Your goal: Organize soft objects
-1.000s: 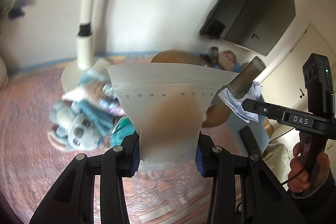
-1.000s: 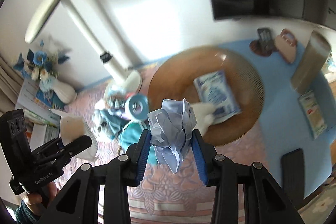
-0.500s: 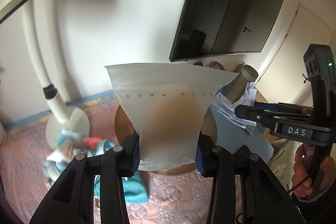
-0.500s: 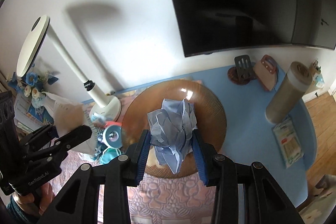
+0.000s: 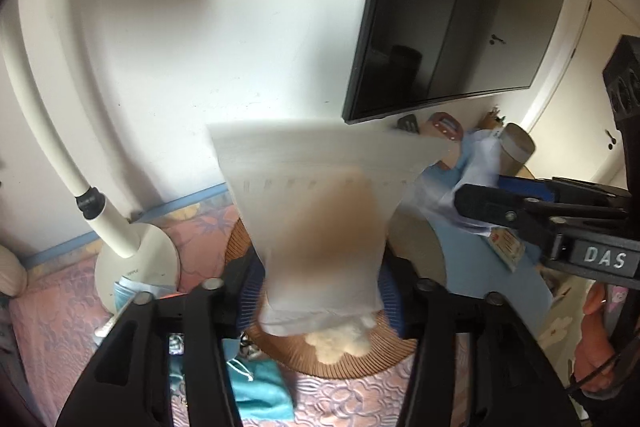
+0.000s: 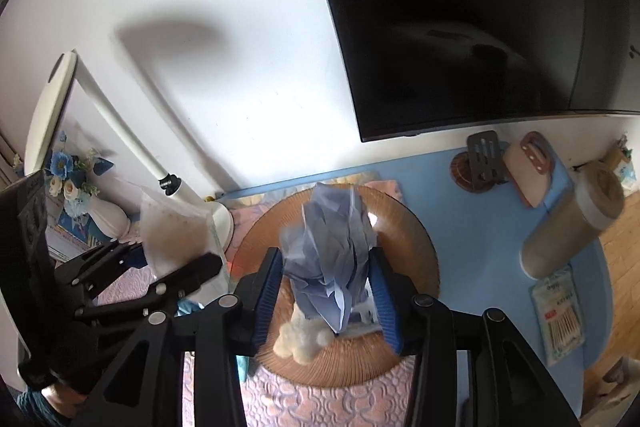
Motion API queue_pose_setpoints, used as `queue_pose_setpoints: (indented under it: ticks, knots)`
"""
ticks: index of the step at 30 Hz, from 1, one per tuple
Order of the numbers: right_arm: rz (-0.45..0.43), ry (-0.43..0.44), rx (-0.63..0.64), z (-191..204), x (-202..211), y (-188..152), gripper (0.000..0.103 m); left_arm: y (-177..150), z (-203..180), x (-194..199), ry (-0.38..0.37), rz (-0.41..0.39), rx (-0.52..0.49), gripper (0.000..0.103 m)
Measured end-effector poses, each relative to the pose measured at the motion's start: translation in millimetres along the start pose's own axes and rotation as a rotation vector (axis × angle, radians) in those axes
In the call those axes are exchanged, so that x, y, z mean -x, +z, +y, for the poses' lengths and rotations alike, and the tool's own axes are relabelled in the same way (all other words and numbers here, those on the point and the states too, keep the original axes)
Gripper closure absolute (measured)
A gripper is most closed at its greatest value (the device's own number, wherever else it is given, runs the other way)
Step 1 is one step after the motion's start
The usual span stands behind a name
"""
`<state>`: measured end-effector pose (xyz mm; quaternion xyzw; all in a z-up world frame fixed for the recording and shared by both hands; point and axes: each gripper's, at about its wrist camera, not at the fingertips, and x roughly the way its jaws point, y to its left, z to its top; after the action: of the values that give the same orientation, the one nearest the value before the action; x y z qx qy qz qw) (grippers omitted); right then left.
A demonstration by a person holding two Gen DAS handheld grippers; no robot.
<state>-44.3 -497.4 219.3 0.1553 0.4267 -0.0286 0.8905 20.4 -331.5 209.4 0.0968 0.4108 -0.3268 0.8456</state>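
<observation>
My left gripper [image 5: 320,291] is shut on a translucent zip bag [image 5: 320,207] with something tan inside; it also shows in the right wrist view [image 6: 176,231]. My right gripper [image 6: 326,291] is shut on a crumpled pale-blue paper wad [image 6: 332,247], also seen in the left wrist view [image 5: 476,167]. Both are held above a round brown woven tray [image 6: 404,227] that holds a cream fluffy toy [image 6: 300,341] and a white packet [image 6: 362,311]. The tray [image 5: 424,259] and the toy [image 5: 340,341] show under the bag in the left wrist view.
A white lamp base [image 5: 136,263] stands left of the tray, with teal cloth [image 5: 260,391] and a tape roll [image 5: 124,293] near it. On the blue table [image 6: 480,227] are a beige cylinder [image 6: 572,227], a cotton-swab pack [image 6: 560,319] and a holder [image 6: 480,163]. A black screen [image 6: 480,7] hangs above.
Both grippers have risen and tilted up, keeping their loads; the wall and screen now fill more of each view. The tray now lies right under both grippers.
</observation>
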Motion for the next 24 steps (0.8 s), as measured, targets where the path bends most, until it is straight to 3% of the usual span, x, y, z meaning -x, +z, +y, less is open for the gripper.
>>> queue_pose_setpoints:
  ticks: [2,4,8,14,24]
  knots:
    - [0.043,0.025,-0.007,-5,-14,6,0.047,1,3,-5,0.033,0.01,0.026,0.029]
    - [0.055,0.03,-0.026,-12,-18,8,0.045,-1,9,-5,0.078,0.013,0.052,0.029]
    - [0.041,-0.011,-0.049,-29,-12,8,0.044,-10,25,7,0.072,-0.009,0.106,0.029]
    - [0.081,0.01,-0.133,-49,-17,-1,0.044,-42,65,35,0.122,-0.022,0.185,0.029]
    - [0.157,0.056,-0.086,3,-37,-25,0.044,-97,138,97,0.25,-0.043,0.315,0.029]
